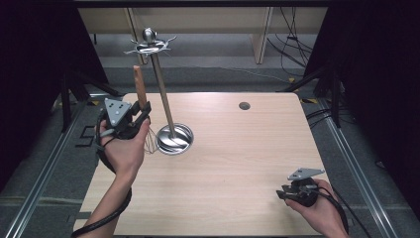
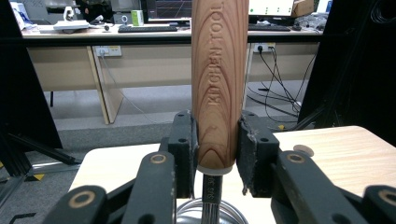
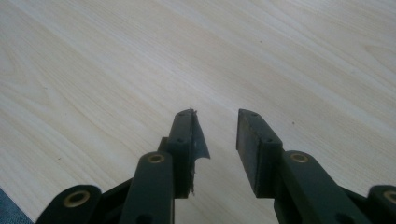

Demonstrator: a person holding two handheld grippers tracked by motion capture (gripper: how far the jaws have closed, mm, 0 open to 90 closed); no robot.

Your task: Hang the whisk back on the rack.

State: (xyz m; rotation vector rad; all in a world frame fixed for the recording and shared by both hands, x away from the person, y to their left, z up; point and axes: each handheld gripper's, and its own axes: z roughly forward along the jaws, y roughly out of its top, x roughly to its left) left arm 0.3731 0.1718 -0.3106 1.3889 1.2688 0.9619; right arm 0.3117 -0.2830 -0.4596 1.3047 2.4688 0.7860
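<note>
On the left, the left gripper (image 1: pixel 140 115) is clamped on the wooden handle (image 2: pixel 219 84) of a whisk (image 1: pixel 150 144), pads pressed against both sides of it near its lower end. The whisk stands upright, handle up, its wire head hanging just above the table (image 1: pixel 237 163) and right beside the round steel base (image 1: pixel 174 138) of a utensil stand. The stand's pole (image 1: pixel 163 94) rises just to the right of the handle, with a ring of hooks (image 1: pixel 148 47) at the top.

The risk, I'd say, is in lifting the whisk toward those hooks: the handle is close to the pole and could knock it, tipping the stand. The grip sits low on a smooth, rounded handle, so it might also swivel between the pads.

Far to the right, the right gripper (image 1: pixel 293 191) rests low over bare tabletop, jaws apart, holding nothing.
</note>
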